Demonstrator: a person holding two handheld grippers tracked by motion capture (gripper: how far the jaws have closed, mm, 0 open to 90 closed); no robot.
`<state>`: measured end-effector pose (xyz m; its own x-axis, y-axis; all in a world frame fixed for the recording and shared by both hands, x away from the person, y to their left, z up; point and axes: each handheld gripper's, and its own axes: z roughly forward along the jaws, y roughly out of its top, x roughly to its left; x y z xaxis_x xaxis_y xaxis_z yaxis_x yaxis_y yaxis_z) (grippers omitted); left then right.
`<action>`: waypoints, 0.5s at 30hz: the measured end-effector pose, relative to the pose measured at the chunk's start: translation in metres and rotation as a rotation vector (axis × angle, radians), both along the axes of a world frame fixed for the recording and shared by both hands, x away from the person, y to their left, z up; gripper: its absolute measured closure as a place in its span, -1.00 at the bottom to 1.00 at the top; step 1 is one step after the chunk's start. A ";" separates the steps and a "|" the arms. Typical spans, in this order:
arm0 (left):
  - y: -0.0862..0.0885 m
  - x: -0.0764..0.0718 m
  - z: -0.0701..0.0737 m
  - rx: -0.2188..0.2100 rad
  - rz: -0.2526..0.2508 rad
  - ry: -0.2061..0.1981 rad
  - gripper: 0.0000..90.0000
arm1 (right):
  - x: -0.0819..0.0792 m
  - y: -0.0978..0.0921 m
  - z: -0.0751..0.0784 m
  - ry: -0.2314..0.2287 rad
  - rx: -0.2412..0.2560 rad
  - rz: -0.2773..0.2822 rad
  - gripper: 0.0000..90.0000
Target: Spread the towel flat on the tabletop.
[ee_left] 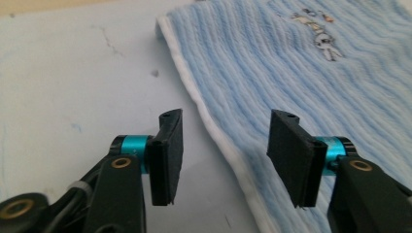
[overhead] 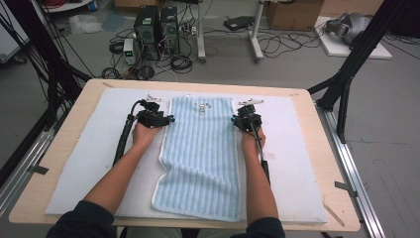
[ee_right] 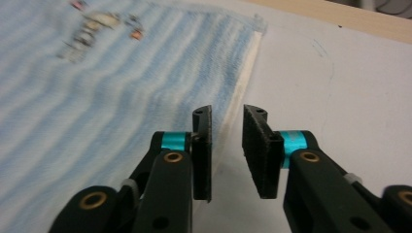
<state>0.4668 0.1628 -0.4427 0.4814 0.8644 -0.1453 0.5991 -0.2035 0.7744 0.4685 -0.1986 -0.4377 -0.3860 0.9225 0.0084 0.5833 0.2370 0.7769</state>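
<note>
Straddling soft, limp towel [overhead: 200,153] edges mid-frame: left gripper [ee_left: 224,155] jaws spread wide, right gripper [ee_right: 227,150] jaws narrowly parted, nothing pinched; white hem [ee_left: 214,131] looked best hold.

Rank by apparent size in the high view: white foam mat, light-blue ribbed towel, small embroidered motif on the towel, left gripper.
1. White foam mat
2. Light-blue ribbed towel
3. Left gripper
4. Small embroidered motif

All lie on the same table, so nearness to the camera hardly skews this.

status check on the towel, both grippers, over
Left gripper open, straddling the towel's left hem. Right gripper open, narrower gap, over the right hem. Towel flat on white mat, nothing in the way.
</note>
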 end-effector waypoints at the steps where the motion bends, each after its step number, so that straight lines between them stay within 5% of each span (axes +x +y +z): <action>1: 0.001 -0.004 -0.001 0.005 -0.007 0.012 0.02 | -0.006 -0.003 0.003 -0.012 -0.025 0.020 0.60; 6: 0.002 -0.024 -0.002 -0.023 -0.075 0.031 0.07 | -0.027 -0.016 0.008 -0.006 -0.008 0.090 0.49; 7: 0.001 -0.027 -0.001 -0.020 -0.091 0.032 0.27 | -0.032 -0.017 0.008 0.005 -0.009 0.104 0.45; 11: -0.004 -0.039 -0.002 0.055 -0.112 0.011 0.47 | -0.050 -0.013 0.004 0.006 -0.029 0.173 0.42; 15: -0.006 -0.040 -0.004 0.043 -0.100 0.007 0.93 | -0.057 -0.003 -0.003 0.039 -0.063 0.204 0.42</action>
<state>0.4265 0.1564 -0.4463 0.5644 0.8179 -0.1122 0.5793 -0.2956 0.7596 0.4110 -0.2016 -0.4406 -0.5655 0.8243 -0.0279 0.5475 0.4004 0.7348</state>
